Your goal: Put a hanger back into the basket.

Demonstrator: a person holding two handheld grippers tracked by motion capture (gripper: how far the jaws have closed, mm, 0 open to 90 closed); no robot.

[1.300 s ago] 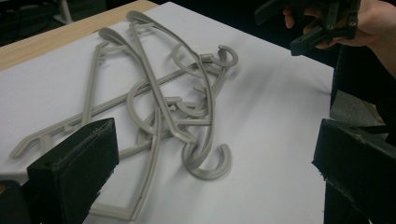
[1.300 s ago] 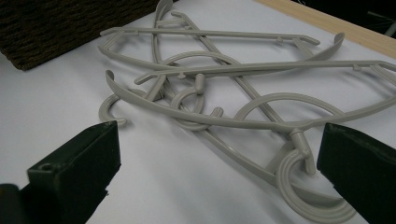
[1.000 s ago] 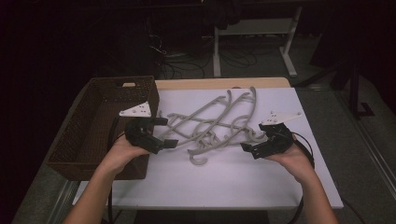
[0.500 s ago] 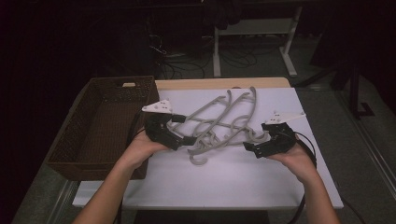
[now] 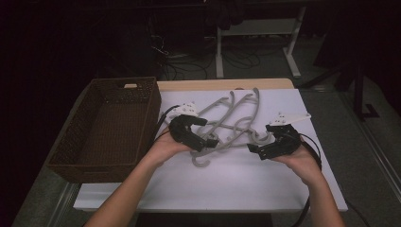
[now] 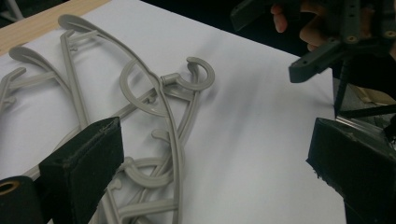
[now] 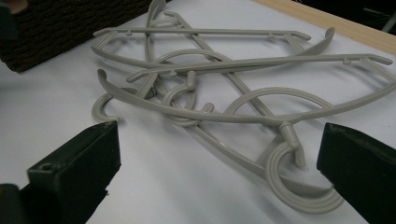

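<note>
Hangers [image 5: 234,120] lie tangled mid-surface [image 5: 246,184], beside a basket [image 5: 111,123]. Left gripper [image 5: 208,137] and right gripper [image 5: 255,150] flank the pile, fingers wide and empty. Overlapping arms make the hanger count hard to tell; the left gripper hides some.

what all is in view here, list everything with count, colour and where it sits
hangers: a tangled pile, exact count hard to tell, grey plastic, middle of the white table top between the two tongs
basket: one, dark brown woven, nothing visible inside, left side of the table beside the hangers
table top: one, white, with a wooden strip along its far edge
white frame legs: one set, on the dark floor beyond the table, with cables near them
left tongs: one, black, jaws open, over the left part of the pile
right tongs: one, black, jaws open, at the pile's right end
</note>
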